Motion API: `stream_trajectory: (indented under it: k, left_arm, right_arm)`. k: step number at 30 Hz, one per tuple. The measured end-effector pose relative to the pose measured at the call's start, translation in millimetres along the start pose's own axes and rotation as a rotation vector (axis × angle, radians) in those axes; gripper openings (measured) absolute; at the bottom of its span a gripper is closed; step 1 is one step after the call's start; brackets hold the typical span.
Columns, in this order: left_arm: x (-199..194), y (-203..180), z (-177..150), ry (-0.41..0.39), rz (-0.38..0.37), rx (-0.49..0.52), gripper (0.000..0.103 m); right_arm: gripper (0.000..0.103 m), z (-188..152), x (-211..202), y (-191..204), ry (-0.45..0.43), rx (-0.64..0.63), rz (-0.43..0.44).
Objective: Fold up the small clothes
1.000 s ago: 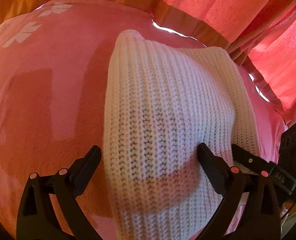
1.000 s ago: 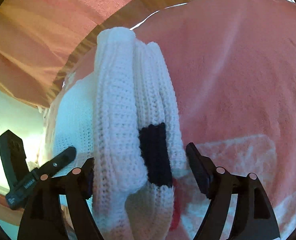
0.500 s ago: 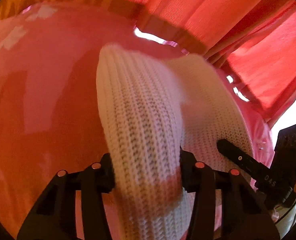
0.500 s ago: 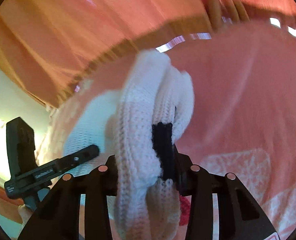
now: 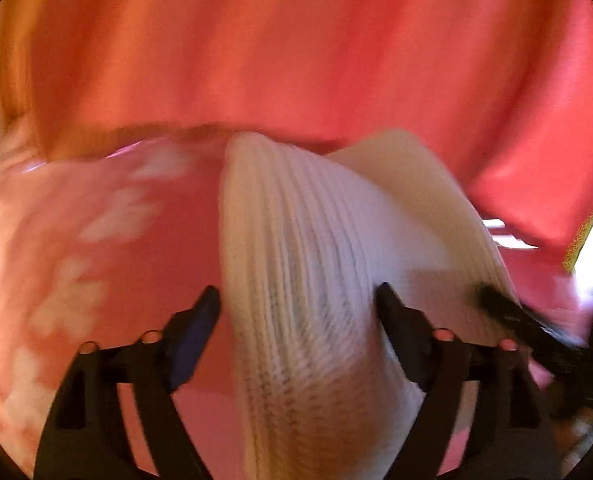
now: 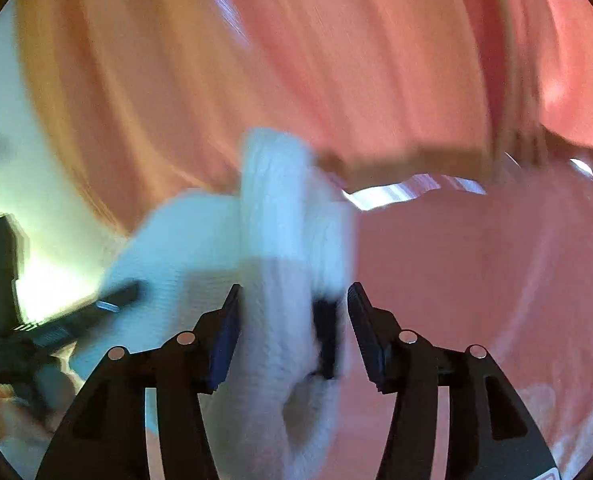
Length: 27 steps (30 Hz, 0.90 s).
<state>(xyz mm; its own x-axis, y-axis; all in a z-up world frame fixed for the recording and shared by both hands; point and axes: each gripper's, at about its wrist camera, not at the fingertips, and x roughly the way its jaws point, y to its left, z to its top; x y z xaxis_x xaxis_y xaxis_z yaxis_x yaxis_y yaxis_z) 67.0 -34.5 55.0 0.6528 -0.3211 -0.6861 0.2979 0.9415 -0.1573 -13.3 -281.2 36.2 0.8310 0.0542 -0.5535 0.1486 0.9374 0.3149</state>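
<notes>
**Position of the workpiece.** The white knit garment [image 5: 296, 240] stands in a thick, bunched fold between the jaws of both tools, above the pink patterned cover [image 5: 148, 272]. A red curtain [image 5: 296, 60] hangs behind. Both views are smeared by motion.

**Jaw state.**
- Left gripper [image 5: 297, 294]: we find the jaws wide, and they have just been opening with the knit between them. The pad [image 5: 394, 316] on the picture's right lies against the cloth. The pad opposite it shows a sliver of pink cover beside the knit, so we judge that it is not pressing.
- Right gripper [image 6: 295, 291]: we find the jaws narrower, and they too have just been opening. The knit fills the gap between them. Because of the blur, we cannot tell whether the pads press on it.

**Hazards from here.**
- If the fold is not yet laid down, the slack left jaws let the knit slide out and the fold falls open.
- If one tool lets go before the other, the garment is likely to swing or twist, and the edges land askew.
- Thick ribbed knit springs back. A fold that is dropped rather than pressed flat may reopen.
- A pad may snag a loop of yarn as it draws away.

**Markings.** We see a black patch [image 6: 325, 336] on the garment, but no lettering can be made out on it. Any print on the tool bodies is too blurred to read.
</notes>
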Motion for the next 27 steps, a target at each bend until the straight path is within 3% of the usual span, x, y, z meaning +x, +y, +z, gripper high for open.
stream_trajectory:
  k: [1, 2, 4, 6, 9, 11, 12, 14, 17, 20, 23, 25, 27]
  left_arm:
    - [12.5, 10.6, -3.5, 0.038, 0.066, -0.018, 0.075]
    - [22.1, 22.7, -6.8, 0.077, 0.098, -0.050, 0.073]
    - [20.1, 29.4, -7.5, 0.071, 0.060, -0.094, 0.072]
    - [3.2, 28.7, -11.3, 0.037, 0.033, -0.093, 0.073]
    - [-6.4, 16.9, -22.8, 0.009, 0.038, -0.035, 0.075]
    - [3.1, 9.3, -27.6, 0.035, 0.074, -0.006, 0.075]
    - [13.5, 7.0, -32.7, 0.067, 0.090, -0.001, 0.075]
    - [31.7, 10.7, -42.3, 0.121, 0.130, 0.014, 0.075]
    - [46.5, 21.8, -52.3, 0.163, 0.154, -0.009, 0.078]
    - [44.8, 24.3, -56.2, 0.139, 0.167, -0.003, 0.082]
    - [40.3, 22.2, -58.2, 0.131, 0.170, 0.006, 0.082]
    - [31.2, 18.4, -58.0, 0.121, 0.156, 0.007, 0.080]
    - [15.0, 12.5, -57.6, 0.082, 0.156, 0.023, 0.080]
  right_arm:
    - [0.041, -4.2, 7.6, -3.9, 0.022, 0.015, -0.046]
    - [0.037, -6.2, 8.2, -8.3, 0.023, 0.048, -0.010]
    - [0.020, -3.8, -2.7, -2.7, -0.007, 0.023, 0.059]
    - [0.012, -3.2, -11.7, 13.8, -0.007, -0.047, 0.114]
    - [0.006, -14.5, 0.7, 41.0, 0.065, -0.097, 0.206]
    - [0.003, -24.2, 21.2, 52.8, 0.127, -0.158, 0.187]
    - [0.000, -32.3, 40.0, 53.2, 0.192, -0.192, 0.134]
    - [0.000, -45.1, 71.1, 32.4, 0.276, -0.174, 0.019]
    - [0.000, -36.4, 58.1, 28.2, 0.265, -0.109, 0.073]
    - [0.000, -35.4, 32.9, 45.7, 0.182, -0.197, 0.068]
    - [0.000, -52.9, 69.7, 36.4, 0.324, -0.188, 0.006]
    - [0.000, -47.8, 61.8, 43.0, 0.287, -0.190, -0.004]
    - [0.001, -39.4, 33.1, 57.1, 0.166, -0.247, -0.028]
